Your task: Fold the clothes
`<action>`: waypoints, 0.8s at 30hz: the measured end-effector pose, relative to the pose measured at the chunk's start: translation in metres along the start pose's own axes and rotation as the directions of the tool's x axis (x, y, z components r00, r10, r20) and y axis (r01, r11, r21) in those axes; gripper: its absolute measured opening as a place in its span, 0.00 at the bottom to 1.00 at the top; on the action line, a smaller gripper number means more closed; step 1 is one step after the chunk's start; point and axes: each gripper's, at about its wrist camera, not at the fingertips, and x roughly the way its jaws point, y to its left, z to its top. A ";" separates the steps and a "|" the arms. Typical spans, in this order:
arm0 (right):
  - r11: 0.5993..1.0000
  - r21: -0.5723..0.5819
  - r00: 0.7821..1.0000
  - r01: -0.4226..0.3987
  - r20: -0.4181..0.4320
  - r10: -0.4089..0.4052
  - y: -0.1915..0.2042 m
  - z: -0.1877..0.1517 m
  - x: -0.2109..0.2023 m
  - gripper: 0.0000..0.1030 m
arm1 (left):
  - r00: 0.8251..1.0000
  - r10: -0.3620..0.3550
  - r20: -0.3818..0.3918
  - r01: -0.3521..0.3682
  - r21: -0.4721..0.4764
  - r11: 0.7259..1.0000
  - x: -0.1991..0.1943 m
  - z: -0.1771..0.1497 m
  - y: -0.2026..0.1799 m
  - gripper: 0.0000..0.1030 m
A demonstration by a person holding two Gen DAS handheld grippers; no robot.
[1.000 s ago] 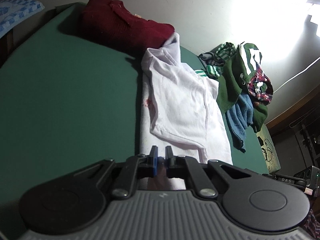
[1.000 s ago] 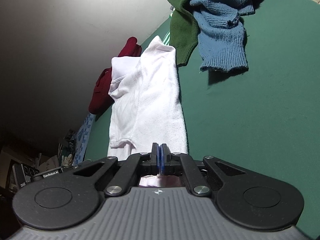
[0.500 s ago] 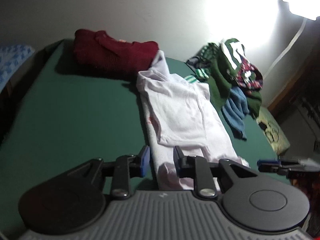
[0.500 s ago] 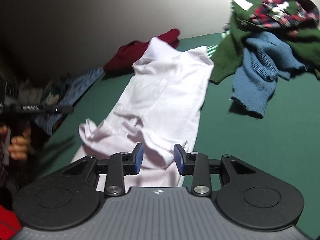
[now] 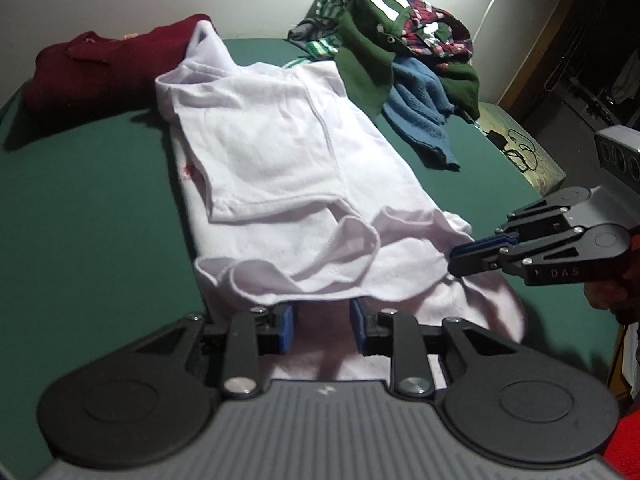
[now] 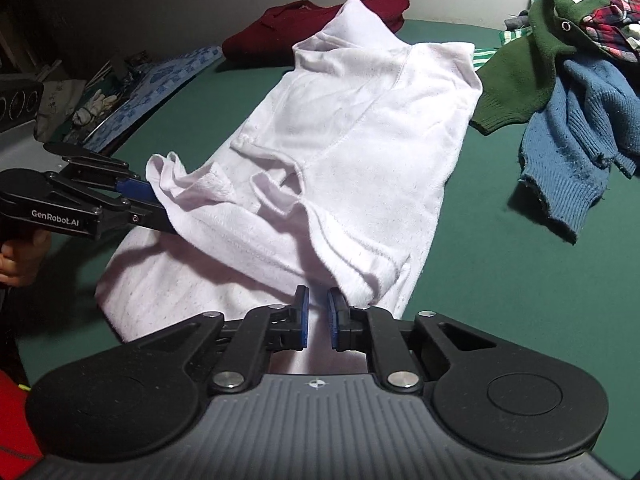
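Your white shirt (image 5: pixel 288 168) lies lengthwise mid-table, sleeves folded in, its near hem rumpled toward 6 o'clock, likely ready for a lengthwise fold. Your left gripper (image 5: pixel 322 322) and right gripper (image 6: pixel 317 316) both stand with fingers apart over that hem, clasping nothing. The unfolded clothes pile (image 5: pixel 404 48) waits at 1 o'clock.

Left gripper (image 5: pixel 322 326) jaws parted; right gripper (image 6: pixel 318 316) jaws apparently parted.
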 end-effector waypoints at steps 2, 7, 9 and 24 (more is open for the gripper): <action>1.000 0.013 1.000 0.011 0.016 -0.011 -0.004 0.003 0.005 0.10 | 1.000 0.014 0.020 -0.014 -0.004 1.000 0.005 0.010 0.006 0.26; 0.997 0.067 0.997 0.041 0.067 -0.045 -0.013 0.010 0.015 0.11 | 0.996 0.079 0.028 -0.078 -0.035 0.996 0.028 0.031 0.022 0.27; 0.994 0.094 0.994 0.053 0.091 -0.061 -0.016 0.012 0.019 0.12 | 0.995 0.096 0.021 -0.095 -0.044 0.994 0.028 0.033 0.025 0.27; 0.997 -0.073 0.991 0.013 0.135 -0.003 -0.005 0.007 -0.012 0.58 | 0.998 0.060 0.031 -0.060 -0.018 0.998 0.010 0.003 0.037 0.64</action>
